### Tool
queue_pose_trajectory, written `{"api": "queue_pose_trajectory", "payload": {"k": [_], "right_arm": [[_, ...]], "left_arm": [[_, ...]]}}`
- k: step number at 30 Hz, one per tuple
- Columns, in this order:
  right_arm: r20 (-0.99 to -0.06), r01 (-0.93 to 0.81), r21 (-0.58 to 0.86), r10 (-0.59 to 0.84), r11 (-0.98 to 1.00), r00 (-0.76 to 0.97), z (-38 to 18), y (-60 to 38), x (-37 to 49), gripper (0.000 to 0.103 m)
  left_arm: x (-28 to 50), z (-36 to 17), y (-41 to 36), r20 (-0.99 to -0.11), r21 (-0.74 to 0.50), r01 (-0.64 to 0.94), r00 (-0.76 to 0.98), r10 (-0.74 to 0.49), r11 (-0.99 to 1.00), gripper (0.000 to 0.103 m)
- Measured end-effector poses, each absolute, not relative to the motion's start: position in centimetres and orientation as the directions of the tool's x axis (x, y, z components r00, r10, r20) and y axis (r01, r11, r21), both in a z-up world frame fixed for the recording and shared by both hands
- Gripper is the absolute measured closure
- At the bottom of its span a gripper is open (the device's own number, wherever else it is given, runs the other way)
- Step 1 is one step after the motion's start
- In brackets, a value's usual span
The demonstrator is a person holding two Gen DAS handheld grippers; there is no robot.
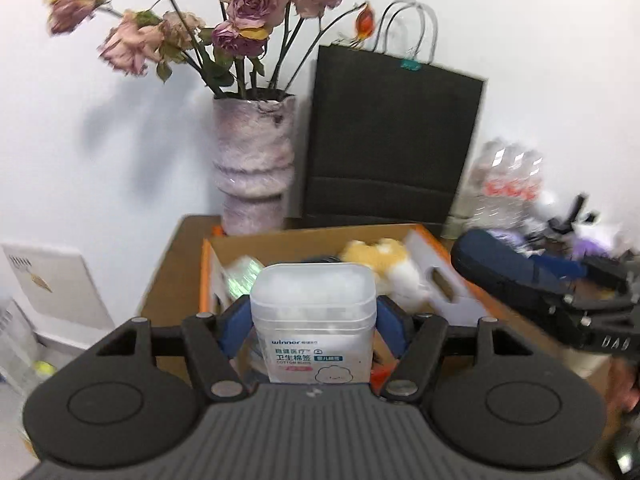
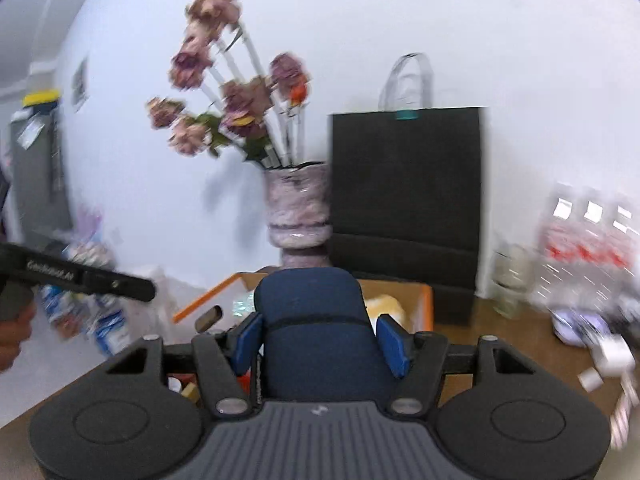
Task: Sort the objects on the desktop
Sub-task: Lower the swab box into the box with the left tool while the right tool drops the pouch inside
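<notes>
My left gripper (image 1: 314, 326) is shut on a clear plastic box of cotton buds (image 1: 314, 320), held upright over the near side of an open cardboard box (image 1: 304, 238) with orange edges. A yellow and white plush toy (image 1: 380, 260) lies in that box. My right gripper (image 2: 320, 338) is shut on a dark blue case (image 2: 316, 328), held above the box (image 2: 424, 300). In the left wrist view the right gripper with the blue case (image 1: 504, 268) shows at the right, over the box's right wall.
A pink vase of dried roses (image 1: 254, 168) and a black paper bag (image 1: 392, 140) stand behind the box against the white wall. Plastic-wrapped bottles (image 1: 508, 184) and small clutter (image 2: 592, 332) lie at the right on the brown table (image 2: 512, 344).
</notes>
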State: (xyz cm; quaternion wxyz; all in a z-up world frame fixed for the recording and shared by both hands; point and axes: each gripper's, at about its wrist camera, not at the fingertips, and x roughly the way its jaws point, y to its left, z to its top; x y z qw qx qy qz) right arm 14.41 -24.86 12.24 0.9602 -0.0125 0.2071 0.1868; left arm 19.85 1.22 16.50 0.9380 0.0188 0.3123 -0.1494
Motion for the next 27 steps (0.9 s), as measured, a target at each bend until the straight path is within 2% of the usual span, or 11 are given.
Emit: {"api": "queue_pose_trajectory", "payload": {"k": [4, 9, 11, 13, 16, 21, 27], "right_arm": [[-0.514, -0.444, -0.020, 0.372, 0.896, 0.773, 11.5, -23.5, 21.0, 0.042], [-0.661, -0.673, -0.071, 0.471, 0.736, 0.585, 8.7, -20.5, 25.4, 0.041], [-0.766, -0.729, -0.076, 0.428, 0.680, 0.479, 6.6, -19.2, 27.3, 0.041], [-0.813, -0.723, -0.129, 0.345, 0.678, 0.469, 5.1, -18.3, 28.4, 0.038], [-0.799, -0.688, -0.155, 0.319, 0.709, 0.509, 4.9, -18.6, 29.2, 0.039], [-0.772, -0.595, -0.062, 0.339, 0.801, 0.538, 6.0, -20.4, 29.9, 0.036], [-0.775, -0.495, -0.015, 0.303, 0.869, 0.554, 7.7, -22.6, 30.3, 0.036]], "left_arm": [[25.1, 14.2, 0.6, -0.694, -0.041, 0.258, 0.687, -0.213, 0.965, 0.036], [29.7, 10.1, 0.1, -0.799, -0.010, 0.262, 0.578, -0.165, 0.965, 0.035], [31.3, 8.3, -0.3, -0.823, 0.027, 0.217, 0.559, -0.102, 0.976, 0.035], [32.5, 7.0, -0.3, -0.834, 0.023, 0.188, 0.545, -0.085, 0.982, 0.031], [32.8, 6.0, -0.7, -0.833, 0.009, 0.213, 0.542, -0.111, 0.977, 0.024], [32.9, 5.3, -2.0, -0.853, 0.048, 0.222, 0.516, -0.076, 0.974, 0.029], [31.4, 8.7, -1.7, -0.830, -0.024, 0.238, 0.536, -0.152, 0.971, 0.028]]}}
